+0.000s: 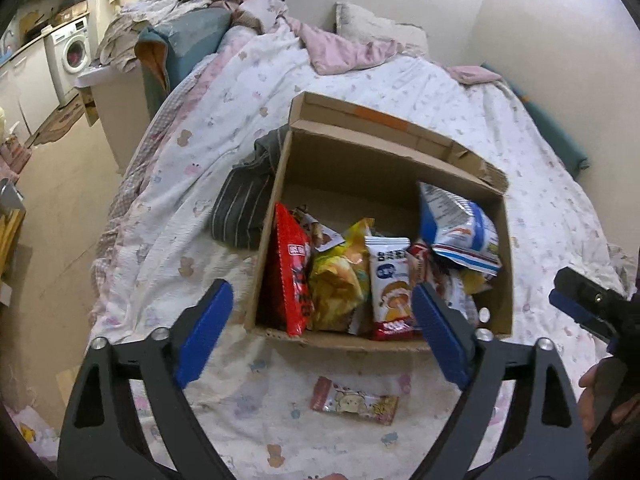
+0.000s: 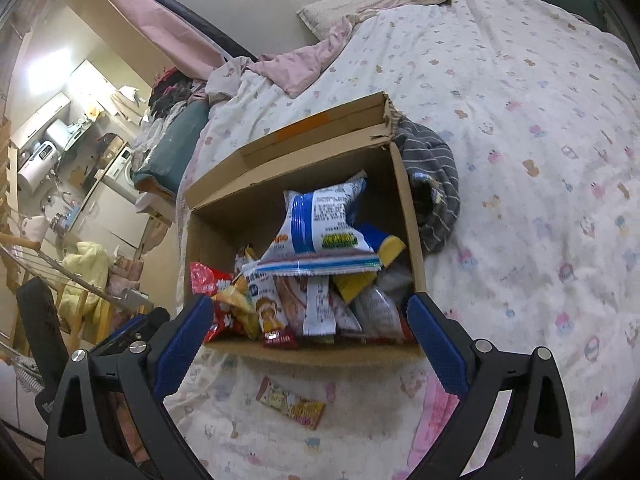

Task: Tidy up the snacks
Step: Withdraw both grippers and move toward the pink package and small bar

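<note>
An open cardboard box (image 1: 276,184) (image 2: 408,204) stands on the bed, packed with several snack packets. Among them are a red packet (image 1: 294,276), a yellow one (image 1: 340,280) and a blue-and-white bag (image 1: 460,232) (image 2: 320,220) lying on top. One small pink-and-yellow snack packet (image 1: 354,400) (image 2: 290,402) lies alone on the bedspread in front of the box. My left gripper (image 1: 322,334) hangs open above that loose packet, with nothing between its blue pads. My right gripper (image 2: 310,340) is open too, just before the box's near wall, and shows at the left wrist view's right edge (image 1: 580,304).
A grey striped garment (image 1: 244,204) (image 2: 436,184) lies against the box's far side. Pink blankets and a pillow (image 1: 376,28) sit at the bed's head by the wall. Left of the bed are a white bin (image 1: 112,108), a washing machine (image 1: 74,52) and a drying rack (image 2: 60,276).
</note>
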